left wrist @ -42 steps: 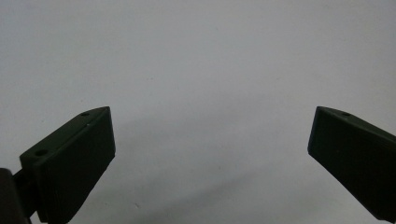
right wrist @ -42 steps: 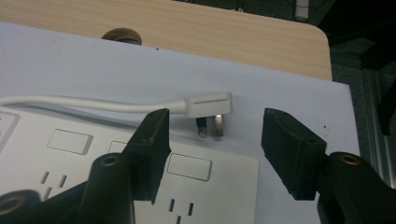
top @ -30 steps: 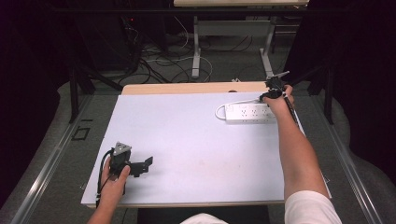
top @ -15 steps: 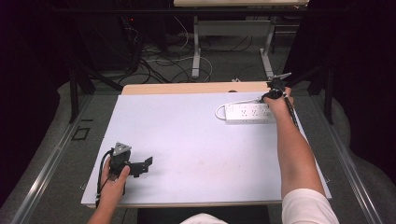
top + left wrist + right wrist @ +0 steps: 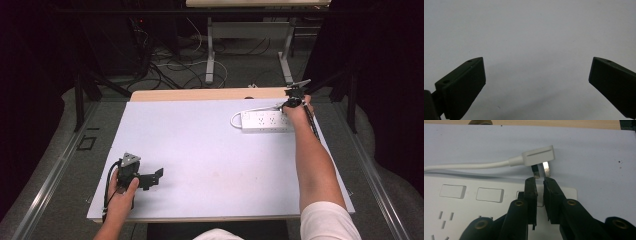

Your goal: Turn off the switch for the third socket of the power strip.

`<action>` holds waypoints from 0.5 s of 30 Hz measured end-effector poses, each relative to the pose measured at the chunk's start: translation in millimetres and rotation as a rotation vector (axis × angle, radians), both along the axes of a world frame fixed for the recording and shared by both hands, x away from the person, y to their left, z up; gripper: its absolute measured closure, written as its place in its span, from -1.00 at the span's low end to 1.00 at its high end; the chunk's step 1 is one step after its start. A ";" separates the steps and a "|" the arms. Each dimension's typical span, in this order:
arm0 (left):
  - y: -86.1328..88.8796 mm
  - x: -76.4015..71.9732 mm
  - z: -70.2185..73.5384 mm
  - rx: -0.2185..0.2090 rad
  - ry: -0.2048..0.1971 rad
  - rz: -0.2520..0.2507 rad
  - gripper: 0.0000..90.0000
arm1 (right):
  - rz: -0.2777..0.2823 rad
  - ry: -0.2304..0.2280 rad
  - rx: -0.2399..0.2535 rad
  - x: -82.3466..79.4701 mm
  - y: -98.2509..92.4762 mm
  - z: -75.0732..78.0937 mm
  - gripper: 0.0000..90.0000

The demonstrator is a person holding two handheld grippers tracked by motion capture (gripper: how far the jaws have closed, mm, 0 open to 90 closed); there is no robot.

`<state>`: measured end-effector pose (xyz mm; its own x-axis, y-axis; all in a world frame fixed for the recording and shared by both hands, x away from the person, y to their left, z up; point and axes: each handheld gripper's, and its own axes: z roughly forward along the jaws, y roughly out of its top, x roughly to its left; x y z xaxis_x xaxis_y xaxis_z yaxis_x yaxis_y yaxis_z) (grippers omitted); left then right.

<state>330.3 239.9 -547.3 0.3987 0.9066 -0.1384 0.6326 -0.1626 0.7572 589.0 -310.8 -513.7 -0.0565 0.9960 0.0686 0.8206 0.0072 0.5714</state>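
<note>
A white power strip [image 5: 265,121] lies at the far right of the white table [image 5: 210,150]. Its cable [image 5: 466,165] loops back to a flat white plug [image 5: 539,156] lying on the table beside the strip [image 5: 474,205], prongs pointing at my right gripper [image 5: 540,180]. That gripper [image 5: 294,96] hangs over the strip's right end. Its jaws have just been closing and stand almost together, a thin slit between them and nothing in it; the prongs lie just past the tips. My left gripper [image 5: 157,175] rests near the front left, open wide [image 5: 536,72] over bare table.
A wooden strip [image 5: 210,94] runs along the table's far edge. Beyond it stand desk legs [image 5: 210,50] and loose cables [image 5: 170,65] on the floor. A wide stretch of table separates the two grippers.
The right gripper's hand has barely shifted over the strip's end. The left hand and its gripper have not moved.
</note>
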 end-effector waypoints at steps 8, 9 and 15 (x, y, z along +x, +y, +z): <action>-0.9 0.4 -0.3 -0.004 0.002 -0.003 -0.98 | -0.015 0.000 0.008 -1.4 -0.9 -0.7 0.88; -0.9 0.4 -0.3 -0.004 0.002 -0.004 -0.98 | -0.018 0.004 0.008 -1.7 -1.2 -0.5 0.90; -0.9 0.3 -0.2 -0.004 0.002 -0.004 -0.98 | -0.026 0.010 0.016 -2.2 -1.8 0.2 0.93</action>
<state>330.6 239.0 -547.5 0.4022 0.9044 -0.1426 0.6332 -0.1622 0.7568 586.8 -312.6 -513.5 -0.0301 0.9959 0.0852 0.8259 -0.0232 0.5633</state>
